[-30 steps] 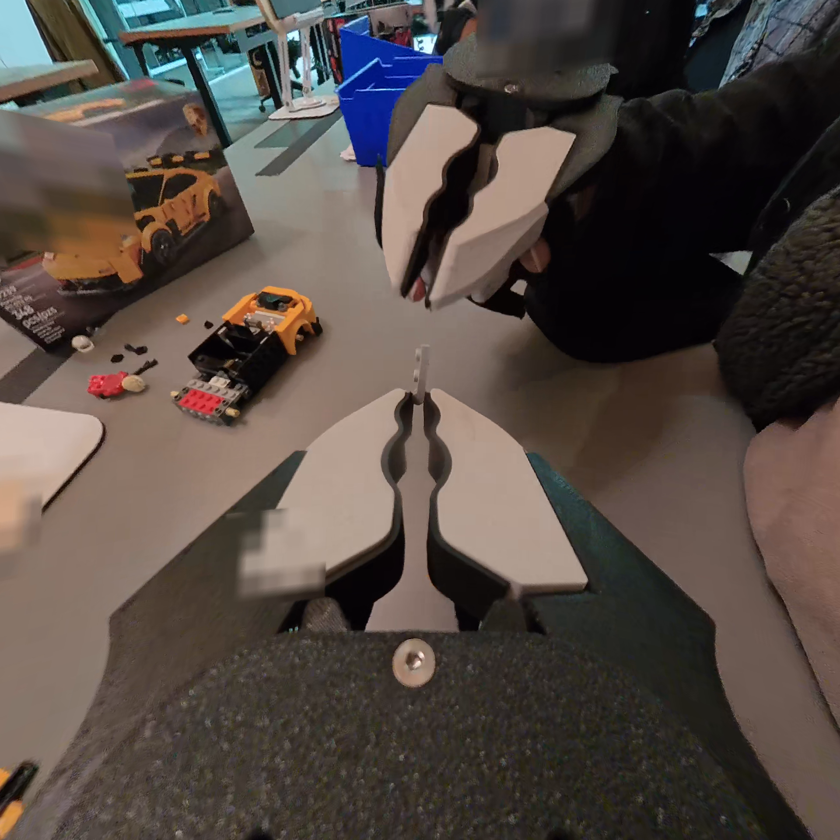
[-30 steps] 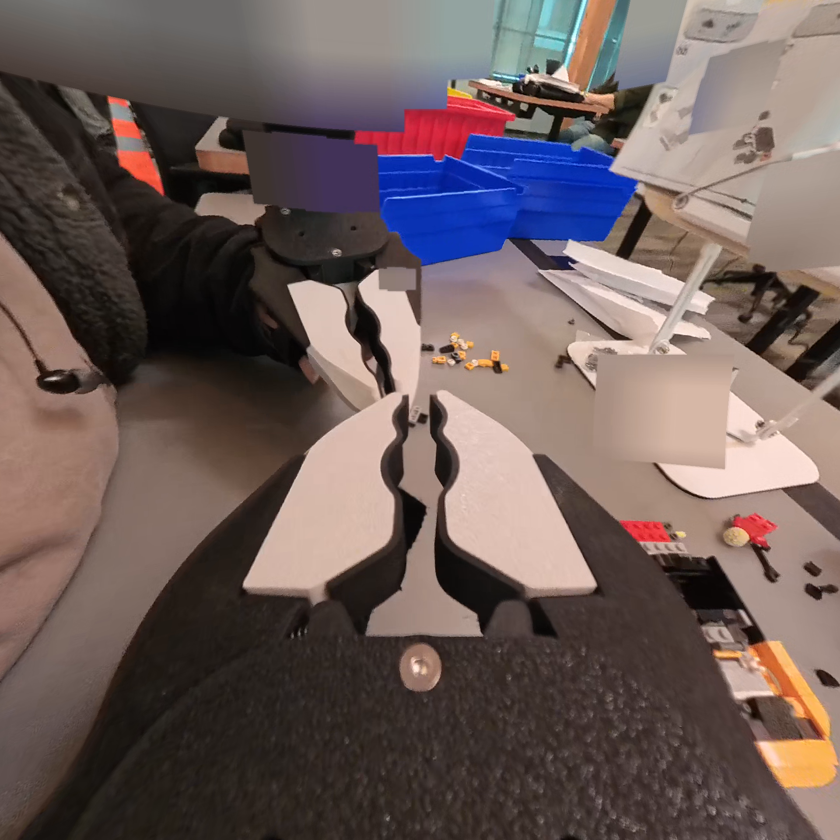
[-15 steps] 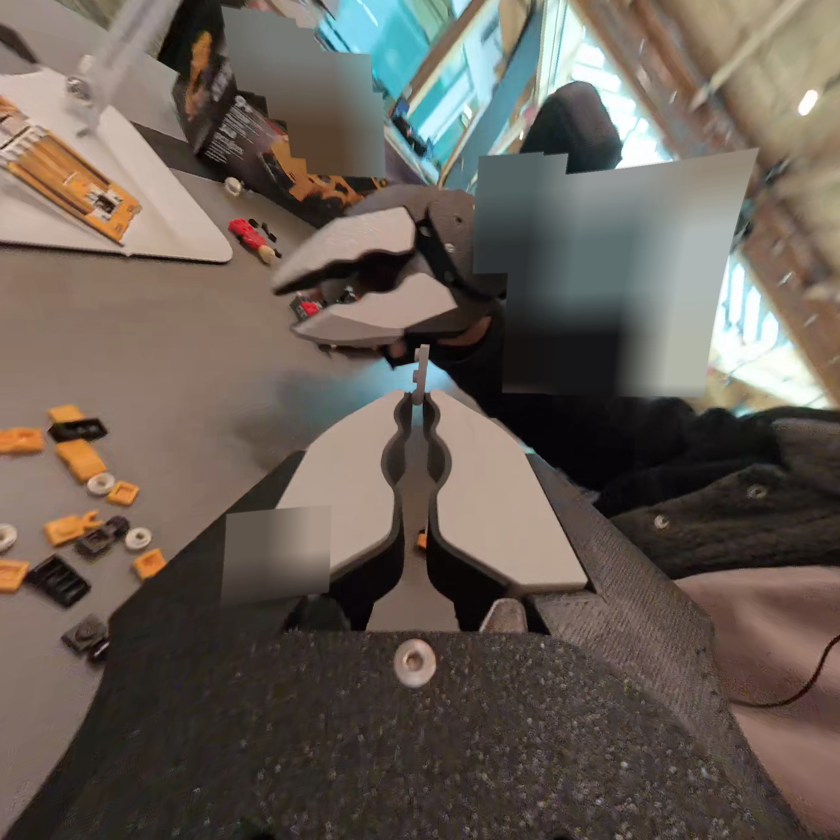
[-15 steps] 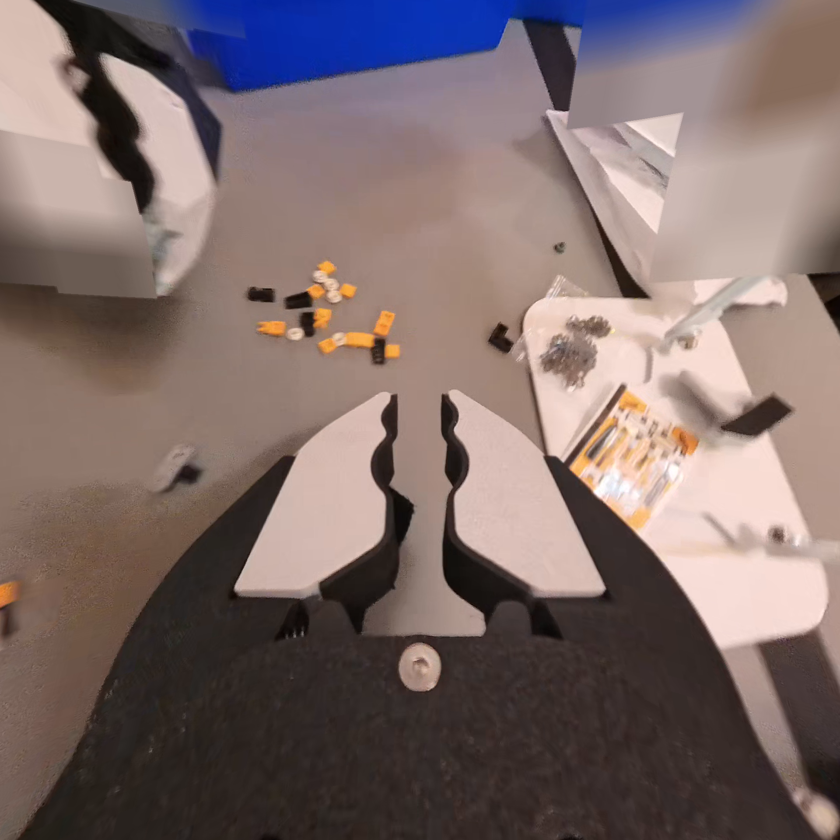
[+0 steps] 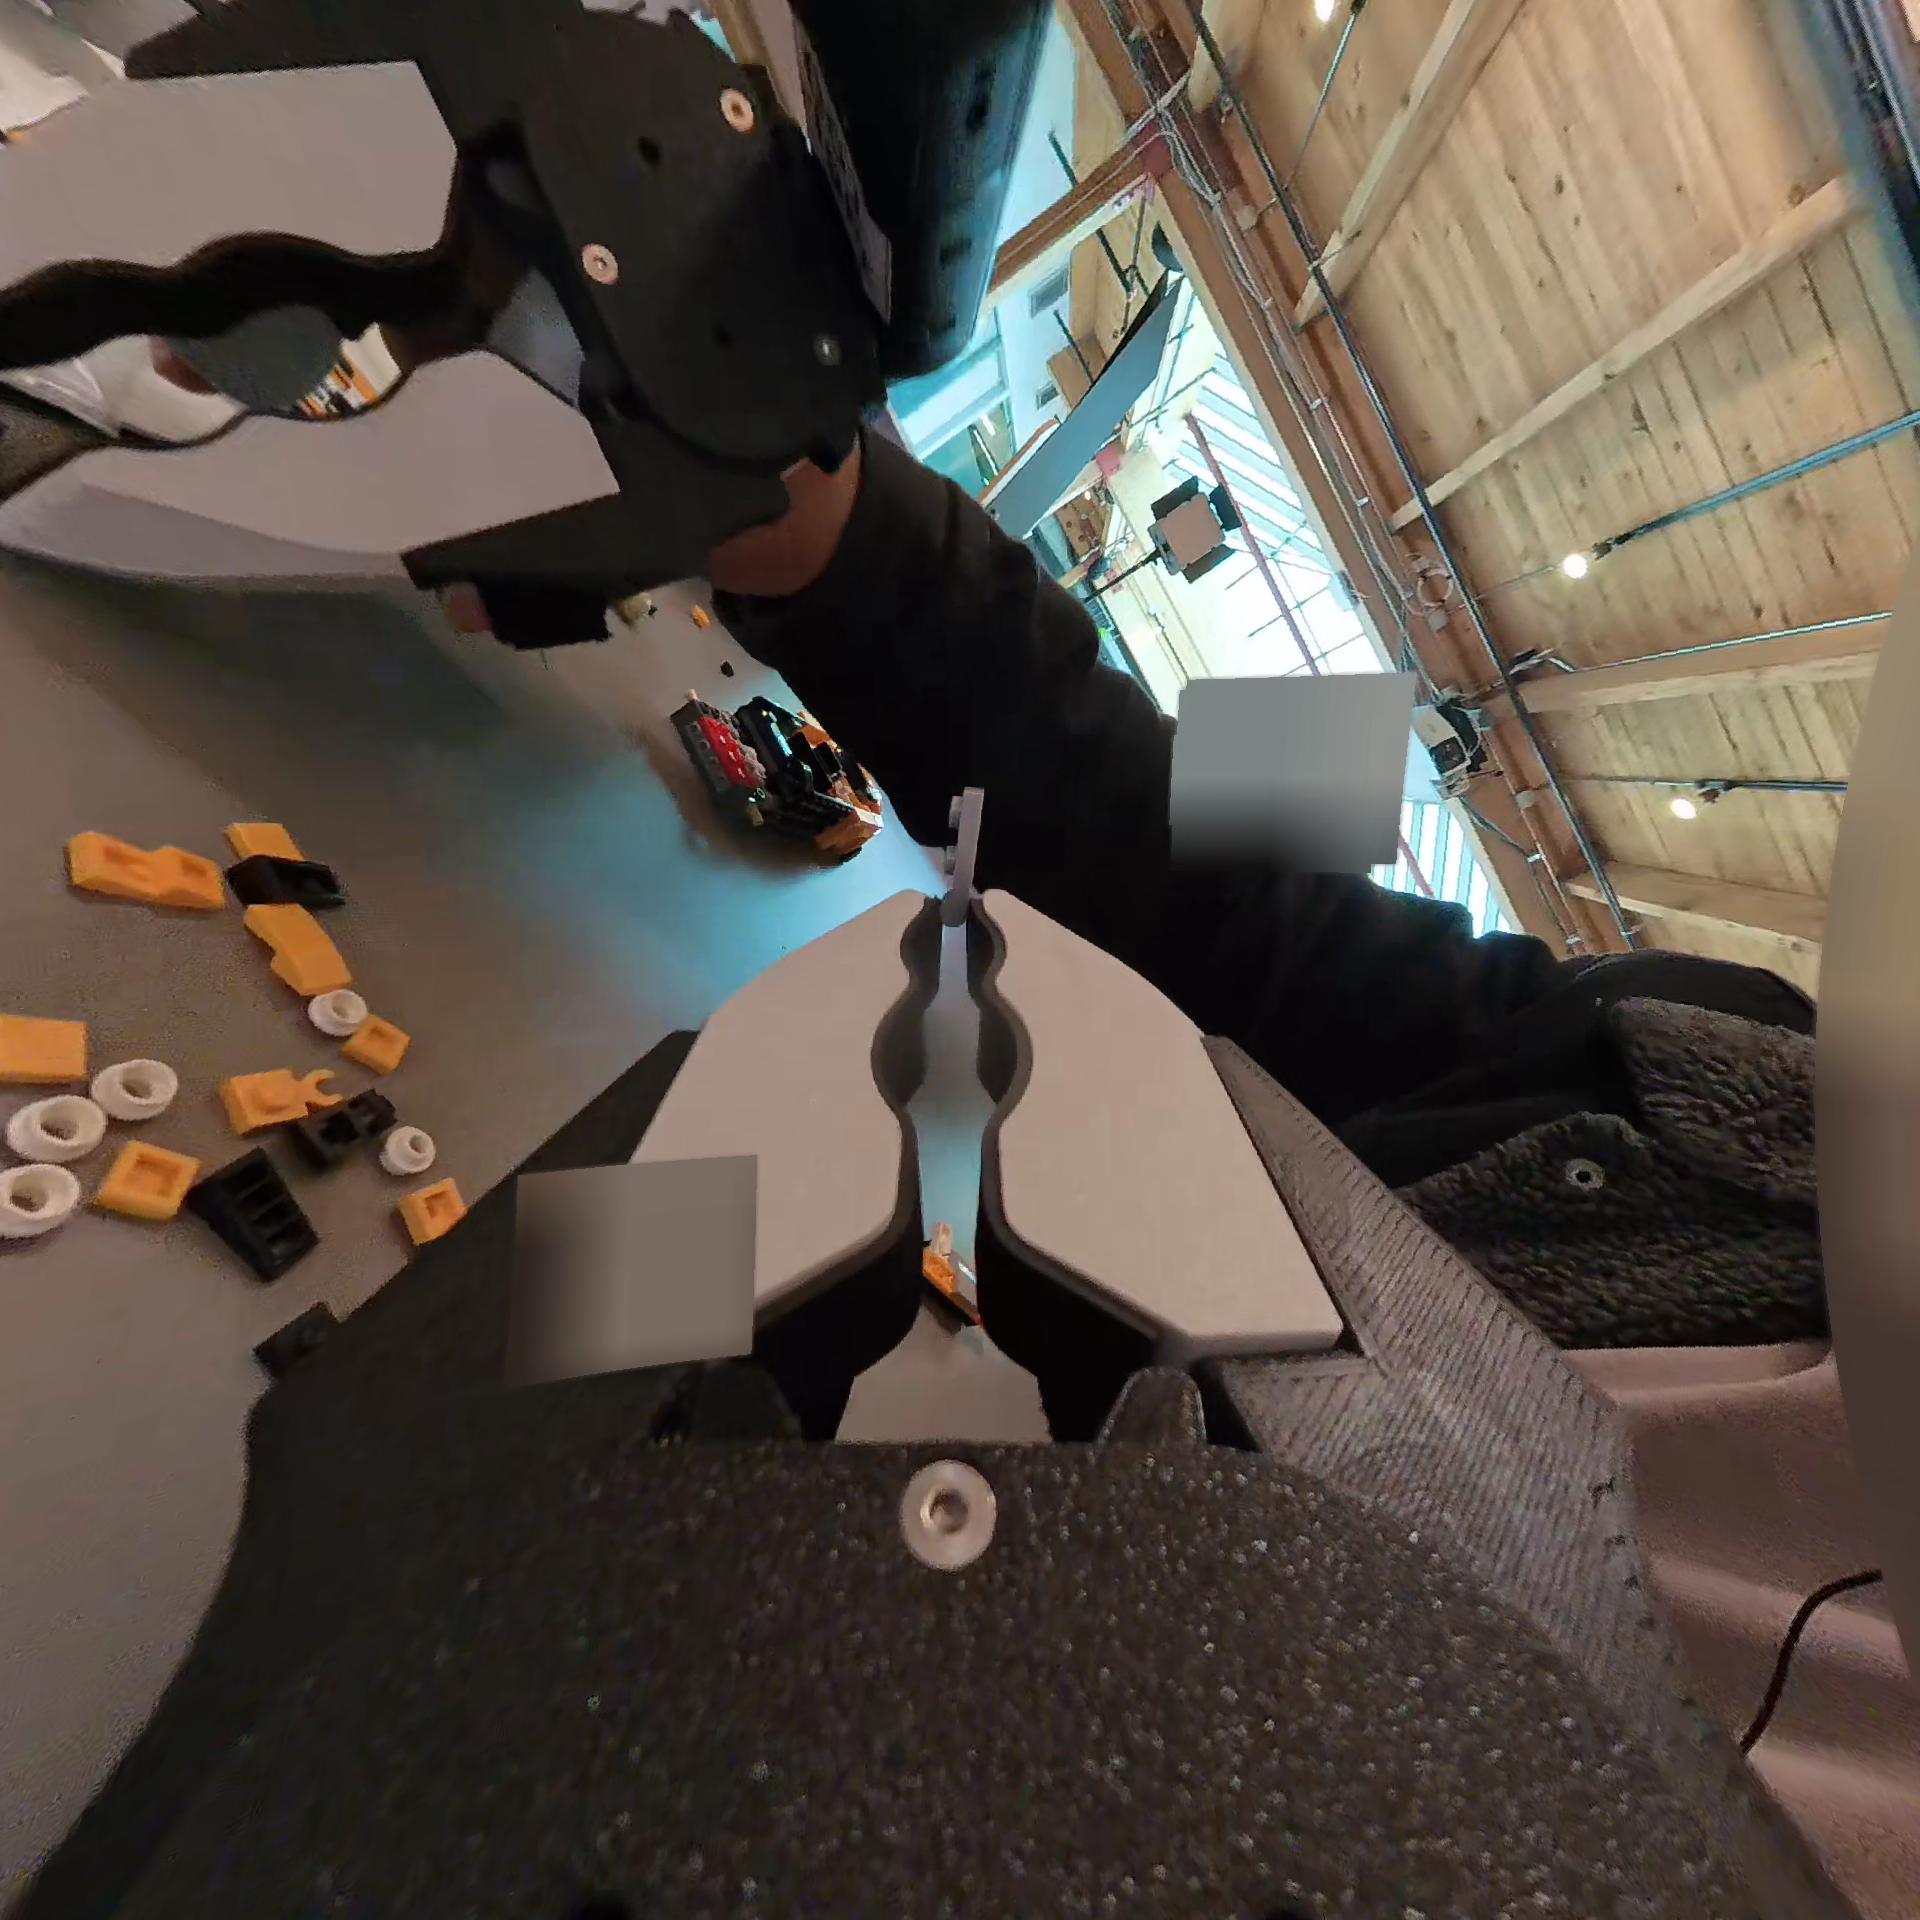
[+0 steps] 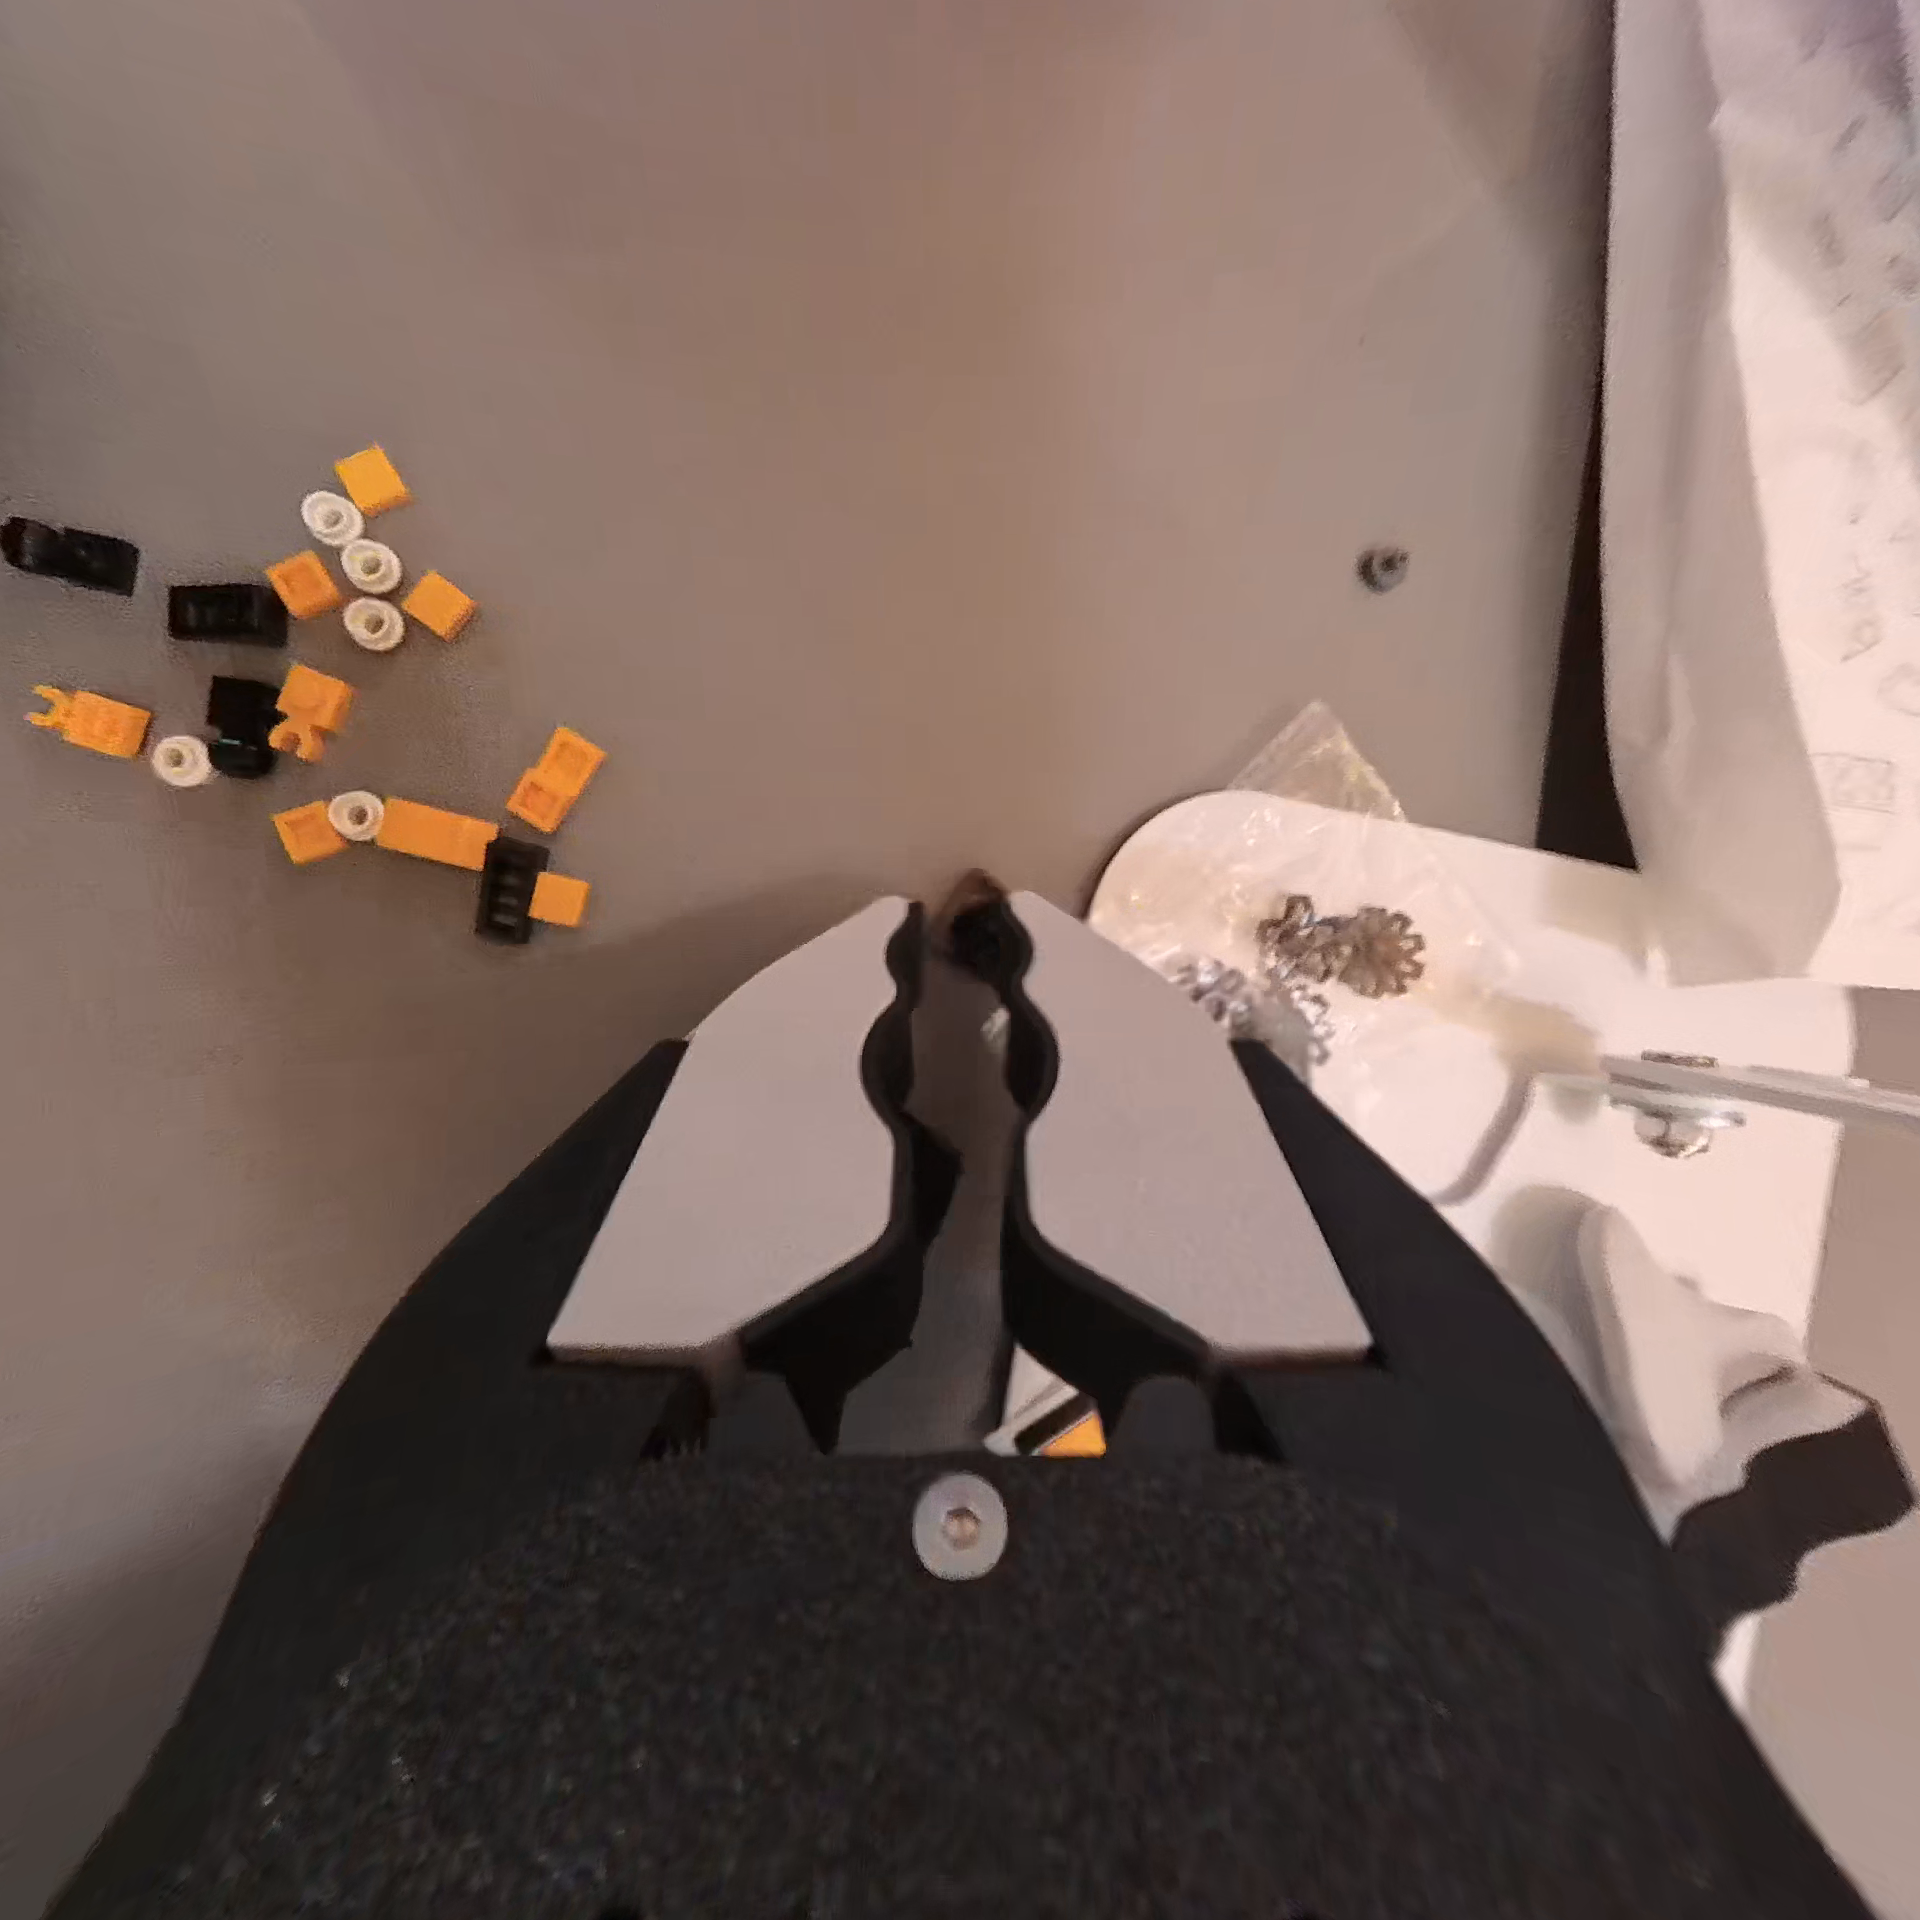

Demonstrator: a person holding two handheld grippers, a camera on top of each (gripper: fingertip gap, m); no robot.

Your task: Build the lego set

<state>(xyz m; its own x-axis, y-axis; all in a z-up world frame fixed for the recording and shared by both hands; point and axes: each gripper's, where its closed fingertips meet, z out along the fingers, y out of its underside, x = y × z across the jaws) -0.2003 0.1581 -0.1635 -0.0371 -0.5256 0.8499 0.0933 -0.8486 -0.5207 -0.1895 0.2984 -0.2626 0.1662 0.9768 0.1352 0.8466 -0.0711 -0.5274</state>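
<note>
Left hand-held gripper [image 5: 958, 902]: I see it pinching a thin grey piece [image 5: 964, 854] upright at its tips, raised above the tabletop [image 5: 499, 790].

Right hand-held gripper [image 6: 961, 914]: its tips are pressed together on a small dark piece [image 6: 974, 920] just above the tabletop, beside a white stand base [image 6: 1455, 1081].

Loose pieces [image 6: 343, 686]: orange, black and white, scattered to the left.

Part-built car [image 5: 779, 774]: on the tabletop beyond my left gripper, near a dark sleeve [image 5: 1039, 727].
</note>
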